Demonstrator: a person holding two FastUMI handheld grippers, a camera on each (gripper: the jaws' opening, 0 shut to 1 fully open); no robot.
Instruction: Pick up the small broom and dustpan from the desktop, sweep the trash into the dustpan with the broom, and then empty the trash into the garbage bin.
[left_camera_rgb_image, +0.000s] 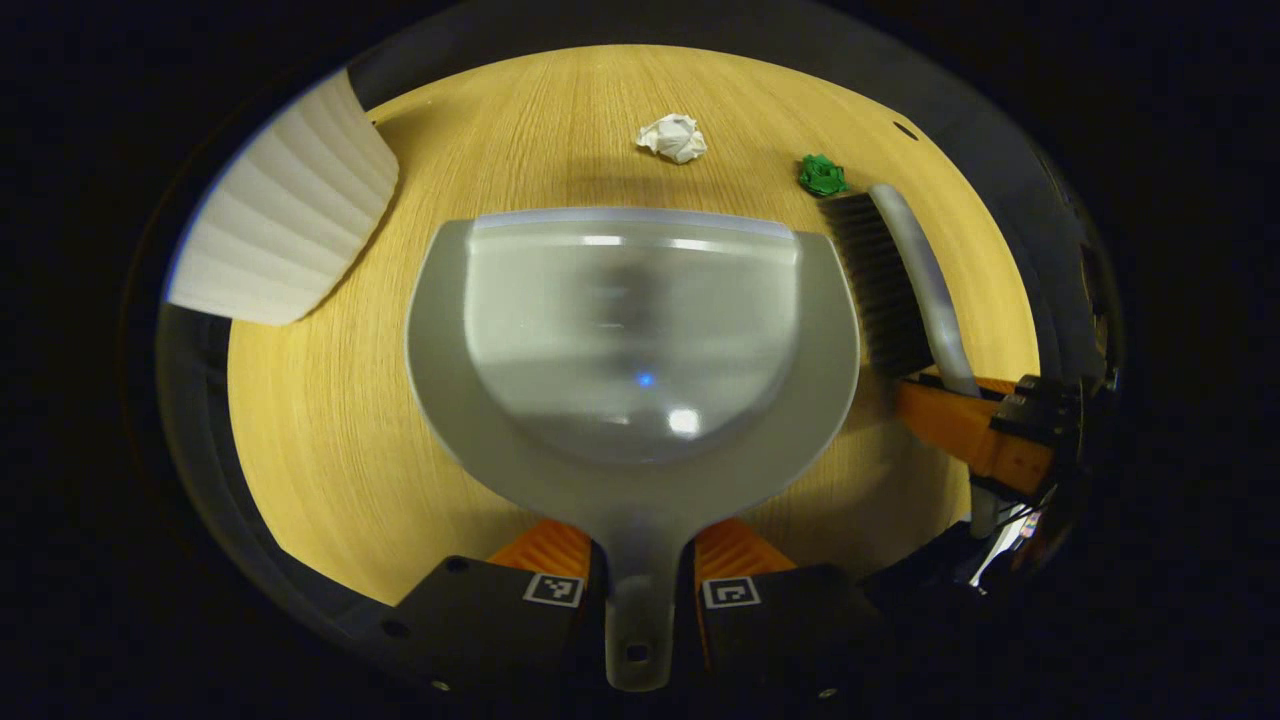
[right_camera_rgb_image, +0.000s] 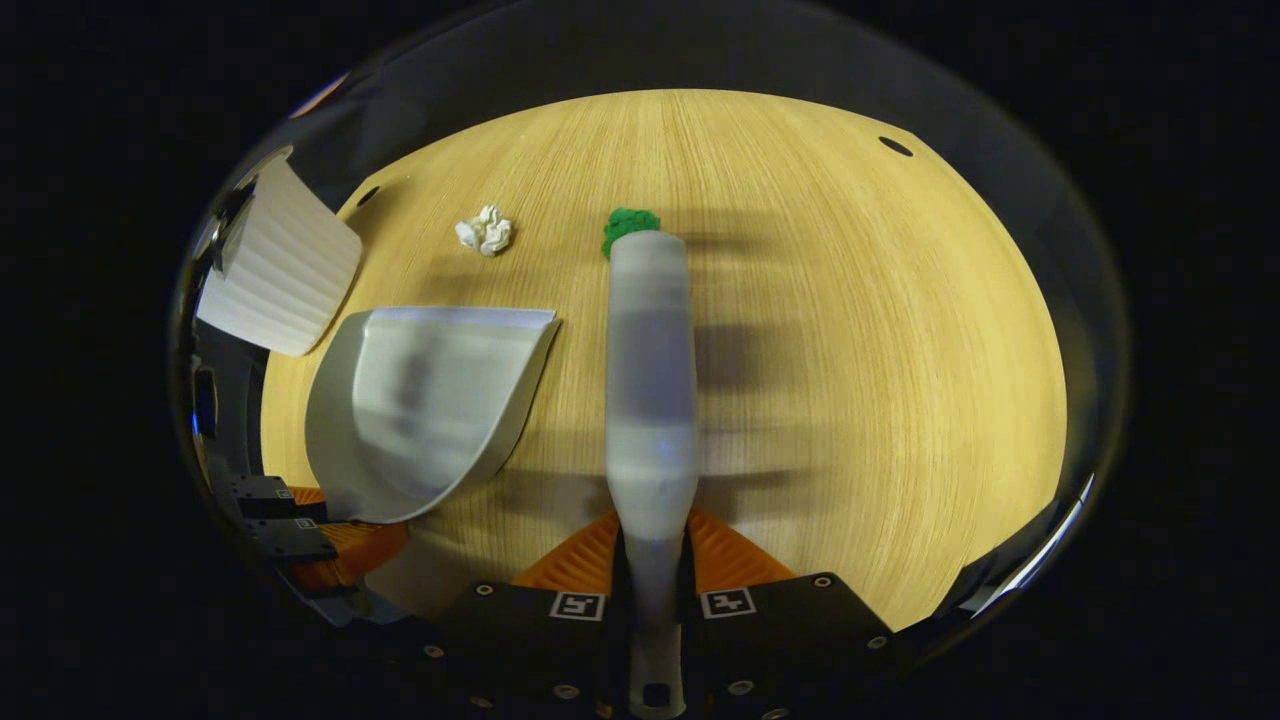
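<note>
My left gripper (left_camera_rgb_image: 640, 570) is shut on the handle of a grey dustpan (left_camera_rgb_image: 630, 330), whose front lip faces a white crumpled paper ball (left_camera_rgb_image: 673, 137) on the wooden desktop (left_camera_rgb_image: 330, 420). A green crumpled scrap (left_camera_rgb_image: 822, 175) lies to the right of it. The small broom (left_camera_rgb_image: 895, 280), grey-backed with dark bristles, stands just right of the pan, its tip close to the green scrap. My right gripper (right_camera_rgb_image: 655, 560) is shut on the broom's handle; the broom (right_camera_rgb_image: 650, 370) points straight ahead with the green scrap (right_camera_rgb_image: 628, 222) at its tip. The dustpan (right_camera_rgb_image: 430, 410) and the white ball (right_camera_rgb_image: 485, 232) lie to the left.
A white ribbed garbage bin (left_camera_rgb_image: 285, 215) stands at the desktop's far left edge, also seen as the bin (right_camera_rgb_image: 280, 265) in the right gripper view. Bare wood spreads to the right of the broom. A small dark hole (right_camera_rgb_image: 895, 146) marks the desktop's far right.
</note>
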